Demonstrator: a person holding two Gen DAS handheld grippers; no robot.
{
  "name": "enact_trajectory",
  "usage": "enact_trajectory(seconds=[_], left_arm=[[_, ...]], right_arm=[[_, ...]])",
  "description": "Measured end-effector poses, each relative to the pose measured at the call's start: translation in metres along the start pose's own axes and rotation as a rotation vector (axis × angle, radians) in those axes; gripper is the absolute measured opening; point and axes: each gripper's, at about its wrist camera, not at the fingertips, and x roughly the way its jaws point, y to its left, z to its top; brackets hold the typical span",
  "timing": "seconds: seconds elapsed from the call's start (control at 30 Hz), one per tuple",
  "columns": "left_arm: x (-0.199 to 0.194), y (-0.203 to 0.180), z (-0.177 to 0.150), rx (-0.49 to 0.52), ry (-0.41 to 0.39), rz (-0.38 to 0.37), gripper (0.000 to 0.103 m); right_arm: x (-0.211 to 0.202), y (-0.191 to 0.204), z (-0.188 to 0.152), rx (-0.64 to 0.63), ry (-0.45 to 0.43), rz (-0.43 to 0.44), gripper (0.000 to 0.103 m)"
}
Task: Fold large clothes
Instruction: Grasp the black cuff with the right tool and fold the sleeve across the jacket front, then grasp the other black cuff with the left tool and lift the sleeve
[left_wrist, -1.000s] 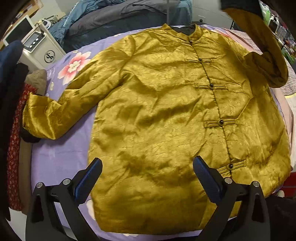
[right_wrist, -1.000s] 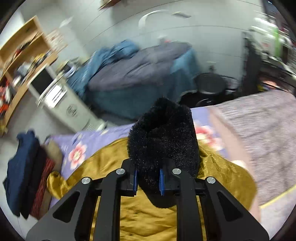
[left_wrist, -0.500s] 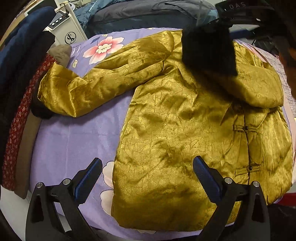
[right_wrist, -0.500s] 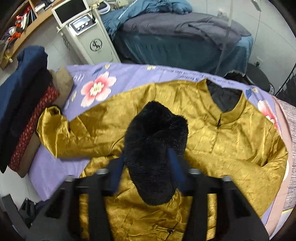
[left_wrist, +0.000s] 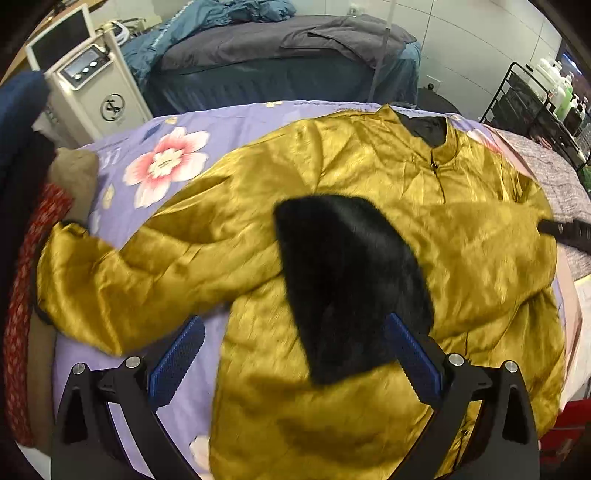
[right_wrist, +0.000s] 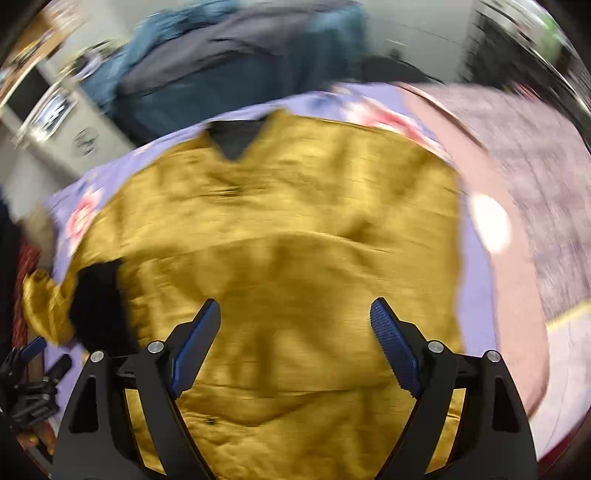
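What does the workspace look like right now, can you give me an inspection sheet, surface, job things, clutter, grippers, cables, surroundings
Surface: purple floral bedsheet covering the bed.
Job's things: gold jacket lies front up, collar at the far side; one sleeve, the one with the black fur cuff, is folded across the chest; the other sleeve is spread out to the side.
Clutter: stacked folded clothes at the bed's edge.
Grippers: left gripper open over the hem; right gripper open, nothing between its pads.
Cables: nothing seen.
Surroundings: second bed with dark bedding, white machine with a screen, black rack of bottles.
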Motion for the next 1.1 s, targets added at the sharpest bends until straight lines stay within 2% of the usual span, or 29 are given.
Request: enact_trajectory(seconds=[0.1,0.17,0.23,0.27,0.33,0.37,0.4,0.43,0.47,0.5,0.53,0.57,0.6,0.67,0.73,0.8,0.87,0.9,0.93,0.97,1.0,1.03,1.1], left_arm=[[0.025,-0.011,0.025,0.002,0.059,-0.030,0.096],[0.039,-0.020,0.034,-0.003,0.083,-0.009,0.096],[0.051,-0.026,0.037,-0.025,0.113,-0.031,0.096],[0.058,-0.027,0.038,-0.050,0.137,-0.029,0.095],[0.067,-0.027,0.035,-0.092,0.163,-0.050,0.090],[0.070,-0.025,0.034,-0.113,0.174,-0.064,0.085],[0.073,-0.024,0.032,-0.134,0.188,-0.076,0.078],[0.075,-0.024,0.031,-0.145,0.197,-0.083,0.076],[0.077,-0.023,0.030,-0.150,0.205,-0.089,0.072],[0.078,-0.022,0.030,-0.147,0.205,-0.091,0.064],[0.078,-0.023,0.031,-0.141,0.204,-0.096,0.059],[0.078,-0.024,0.032,-0.132,0.204,-0.106,0.047],[0.076,-0.024,0.035,-0.122,0.199,-0.113,0.032],[0.068,-0.026,0.044,-0.101,0.157,-0.127,0.021],[0.058,-0.030,0.057,-0.074,0.099,-0.120,0.018],[0.049,-0.040,0.074,-0.016,0.028,-0.074,0.018],[0.050,-0.050,0.088,0.034,-0.011,-0.025,0.018],[0.057,-0.053,0.094,0.047,0.000,0.009,0.025],[0.069,-0.054,0.098,0.049,0.045,0.040,0.031],[0.081,-0.054,0.100,0.048,0.102,0.061,0.040],[0.090,-0.054,0.103,0.043,0.138,0.076,0.043],[0.093,-0.051,0.103,0.026,0.151,0.085,0.047],[0.084,-0.041,0.100,-0.034,0.124,0.120,0.080]], right_arm=[[0.004,-0.042,0.016,0.163,0.018,0.041,0.083],[0.005,-0.054,0.029,0.225,0.018,0.075,0.083],[0.008,-0.061,0.045,0.275,0.017,0.109,0.083],[0.013,-0.062,0.053,0.293,0.026,0.107,0.083],[0.021,-0.065,0.067,0.316,0.028,0.053,0.083],[0.027,-0.067,0.074,0.324,0.026,0.026,0.083],[0.034,-0.069,0.079,0.329,0.038,0.009,0.079],[0.043,-0.071,0.083,0.328,0.067,-0.004,0.072],[0.050,-0.072,0.085,0.322,0.098,-0.016,0.049],[0.055,-0.075,0.087,0.312,0.120,-0.023,0.031],[0.056,-0.077,0.088,0.301,0.118,-0.026,0.026],[0.054,-0.079,0.089,0.284,0.098,-0.031,0.018],[0.049,-0.082,0.090,0.269,0.071,-0.036,0.016],[0.039,-0.090,0.088,0.278,0.021,-0.034,0.013],[0.033,-0.104,0.084,0.330,-0.006,-0.005,0.013],[0.036,-0.114,0.079,0.363,0.004,0.033,0.013],[0.039,-0.116,0.078,0.366,0.023,0.061,0.015],[0.038,-0.117,0.077,0.368,0.024,0.062,0.025],[0.034,-0.116,0.078,0.373,0.021,0.037,0.034],[0.028,-0.114,0.077,0.378,0.003,0.012,0.056],[0.016,-0.112,0.076,0.380,-0.045,-0.001,0.069],[0.005,-0.109,0.074,0.369,-0.092,-0.007,0.071],[-0.020,-0.087,0.071,0.258,-0.175,-0.050,0.072]])
